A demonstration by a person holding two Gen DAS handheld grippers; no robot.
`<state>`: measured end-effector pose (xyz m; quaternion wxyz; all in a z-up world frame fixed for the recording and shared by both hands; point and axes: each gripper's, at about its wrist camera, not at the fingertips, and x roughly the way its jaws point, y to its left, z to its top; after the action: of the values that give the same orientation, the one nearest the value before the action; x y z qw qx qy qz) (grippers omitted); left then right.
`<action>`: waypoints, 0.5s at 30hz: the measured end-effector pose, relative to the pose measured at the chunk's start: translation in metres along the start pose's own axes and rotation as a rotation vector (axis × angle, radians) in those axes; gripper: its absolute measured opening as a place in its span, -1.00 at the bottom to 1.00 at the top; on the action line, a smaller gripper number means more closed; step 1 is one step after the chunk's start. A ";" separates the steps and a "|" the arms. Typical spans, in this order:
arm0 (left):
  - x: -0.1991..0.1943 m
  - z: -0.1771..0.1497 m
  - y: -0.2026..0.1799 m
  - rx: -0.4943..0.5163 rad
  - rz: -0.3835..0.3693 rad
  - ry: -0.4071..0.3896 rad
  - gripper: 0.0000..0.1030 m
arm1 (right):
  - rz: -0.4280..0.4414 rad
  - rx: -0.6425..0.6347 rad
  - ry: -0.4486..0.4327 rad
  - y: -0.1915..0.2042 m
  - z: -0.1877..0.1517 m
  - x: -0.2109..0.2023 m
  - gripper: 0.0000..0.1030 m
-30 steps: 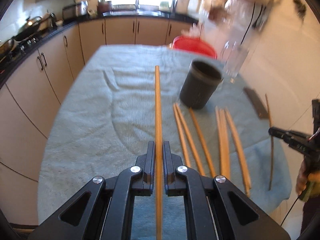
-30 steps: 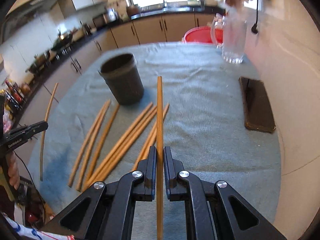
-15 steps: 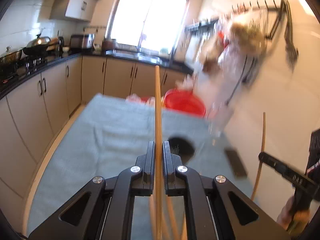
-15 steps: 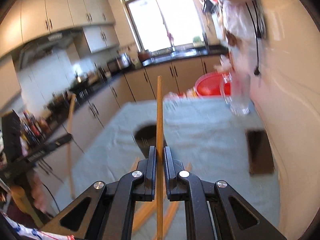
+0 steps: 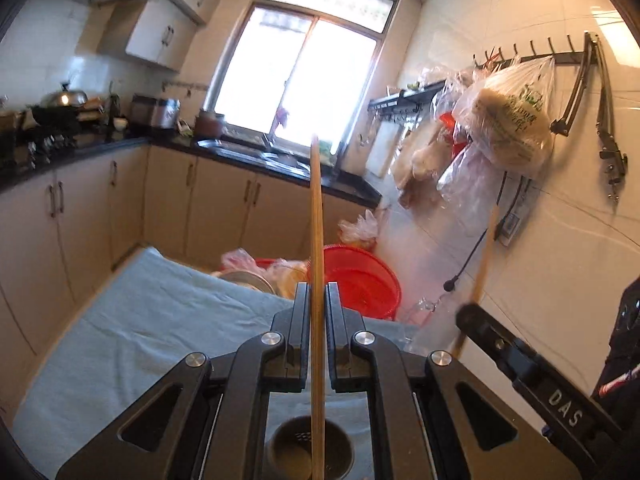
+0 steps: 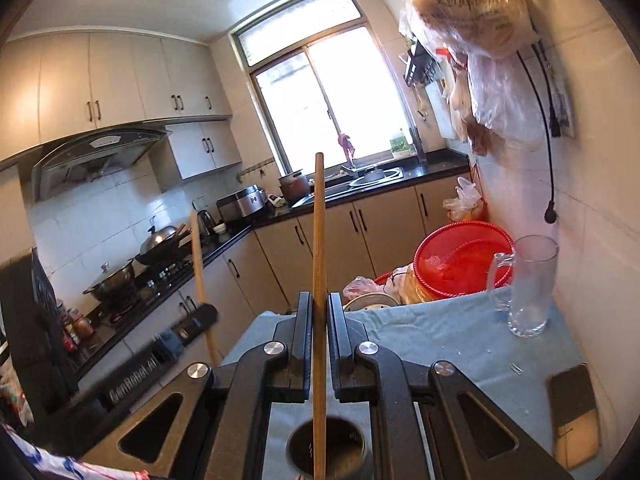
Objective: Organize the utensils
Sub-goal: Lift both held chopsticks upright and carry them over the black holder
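Observation:
My left gripper (image 5: 317, 304) is shut on a wooden chopstick (image 5: 316, 216) held upright, its lower end over the mouth of the dark round holder (image 5: 310, 450) on the blue cloth. My right gripper (image 6: 319, 316) is shut on another wooden chopstick (image 6: 319, 232), also upright, its lower end over the same holder (image 6: 326, 452). In the left wrist view the right gripper (image 5: 520, 360) shows at the right with its chopstick (image 5: 482, 264). In the right wrist view the left gripper (image 6: 160, 352) shows at the left with its chopstick (image 6: 198, 256).
The table wears a blue cloth (image 6: 452, 340). A glass mug (image 6: 528, 284) stands at the far right, a dark flat block (image 6: 574, 408) nearer. A red basket (image 6: 464, 260) and bags sit beyond the table's far edge. Kitchen counters (image 5: 100, 184) run along the left.
Both grippers have tilted up from lying level over the table to upright, each keeping its chopstick. They have moved over the dark holder, which now sits beneath both.

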<state>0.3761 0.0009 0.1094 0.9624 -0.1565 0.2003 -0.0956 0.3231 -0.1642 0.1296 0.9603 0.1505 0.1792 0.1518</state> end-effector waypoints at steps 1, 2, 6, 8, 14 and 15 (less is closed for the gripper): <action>0.007 -0.002 0.001 -0.006 -0.004 0.008 -0.87 | -0.001 0.008 0.000 -0.003 0.000 0.006 -0.86; 0.016 -0.005 0.003 -0.012 -0.009 0.018 -0.87 | -0.002 0.017 0.001 -0.005 0.000 0.014 -0.86; 0.043 -0.017 0.009 -0.010 0.009 0.062 -0.87 | -0.018 0.023 0.009 -0.013 -0.006 0.036 -0.86; 0.048 -0.024 0.012 -0.001 0.020 0.076 -0.87 | -0.022 0.025 0.028 -0.017 -0.013 0.044 -0.86; 0.048 -0.033 0.016 0.008 0.053 0.096 -0.87 | -0.043 0.018 0.093 -0.023 -0.035 0.057 -0.85; 0.048 -0.035 0.016 0.008 0.058 0.103 -0.87 | -0.047 0.018 0.102 -0.023 -0.039 0.057 -0.85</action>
<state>0.4065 -0.0053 0.0567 0.9537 -0.1419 0.2538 -0.0763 0.3641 -0.1564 0.0699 0.9518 0.1469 0.2329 0.1352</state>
